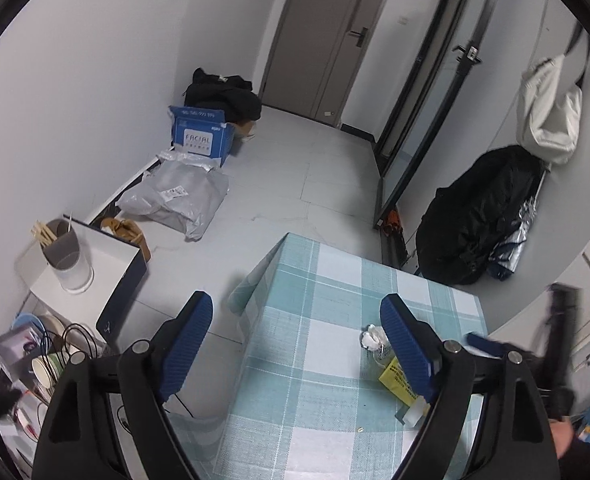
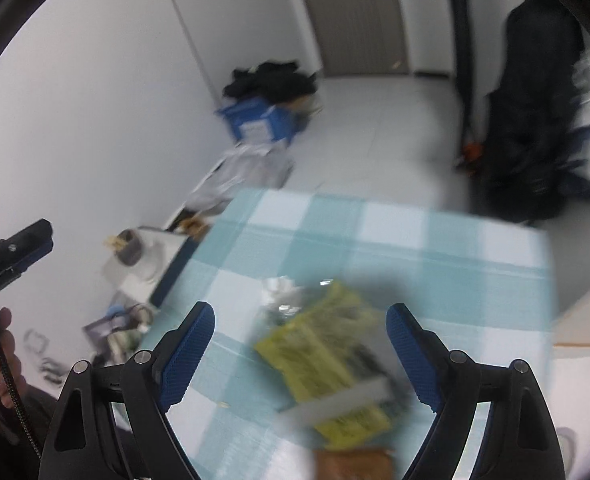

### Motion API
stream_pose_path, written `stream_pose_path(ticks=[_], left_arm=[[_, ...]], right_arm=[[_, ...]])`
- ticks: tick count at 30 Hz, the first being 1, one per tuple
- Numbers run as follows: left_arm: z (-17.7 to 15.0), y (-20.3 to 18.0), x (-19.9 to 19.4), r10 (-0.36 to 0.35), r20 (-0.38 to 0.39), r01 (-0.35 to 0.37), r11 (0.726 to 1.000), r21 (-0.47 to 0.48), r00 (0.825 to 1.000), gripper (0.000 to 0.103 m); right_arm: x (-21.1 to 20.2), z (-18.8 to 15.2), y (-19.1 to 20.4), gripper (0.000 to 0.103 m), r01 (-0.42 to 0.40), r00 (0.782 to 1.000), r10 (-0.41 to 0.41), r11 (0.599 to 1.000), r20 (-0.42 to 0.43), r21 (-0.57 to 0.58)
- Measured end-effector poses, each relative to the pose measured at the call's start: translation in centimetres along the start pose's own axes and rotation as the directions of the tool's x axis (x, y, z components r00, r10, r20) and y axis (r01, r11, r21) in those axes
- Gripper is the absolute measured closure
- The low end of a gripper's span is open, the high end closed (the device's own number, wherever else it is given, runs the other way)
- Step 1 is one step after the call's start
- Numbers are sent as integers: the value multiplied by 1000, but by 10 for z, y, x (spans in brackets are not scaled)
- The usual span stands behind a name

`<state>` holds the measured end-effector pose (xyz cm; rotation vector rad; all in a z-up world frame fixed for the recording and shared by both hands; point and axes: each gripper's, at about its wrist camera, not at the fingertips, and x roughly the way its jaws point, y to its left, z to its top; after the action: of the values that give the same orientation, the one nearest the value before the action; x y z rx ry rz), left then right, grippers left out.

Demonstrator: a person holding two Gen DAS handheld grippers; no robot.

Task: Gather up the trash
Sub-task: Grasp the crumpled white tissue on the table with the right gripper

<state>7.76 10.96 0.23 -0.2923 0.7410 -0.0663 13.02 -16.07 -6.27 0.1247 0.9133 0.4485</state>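
Both my tools, left tool (image 1: 295, 348) and right tool (image 2: 299, 348), stand wide and empty. The yellow crinkled plastic wrapper (image 2: 327, 364) lies low-centre on the checked-cloth bench (image 2: 415, 248) — light, soft, slippery, I judge; I would pinch its edge.

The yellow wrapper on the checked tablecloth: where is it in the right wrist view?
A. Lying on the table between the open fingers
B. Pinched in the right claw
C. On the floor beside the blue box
A: the yellow wrapper lies on the tablecloth, with the right claw open around it, not touching.
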Motion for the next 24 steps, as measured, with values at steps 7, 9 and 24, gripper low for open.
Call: stream_pose_path(ticks=[7,9,24], left_arm=[[9,10,2,-3,-9,2,999,-41,1000,19],[10,11,1,19,-1,-19,999,-36,1000,19],[13,19,4,36,-11,-36,998,-49,999,19]], right_arm=[[64,8,27,17,16,993,-35,986,-115,-166],[77,10,33,17,26,991,-52,977,-120,-210],[120,6,53,82,10,976,-80,946,-205,-323]])
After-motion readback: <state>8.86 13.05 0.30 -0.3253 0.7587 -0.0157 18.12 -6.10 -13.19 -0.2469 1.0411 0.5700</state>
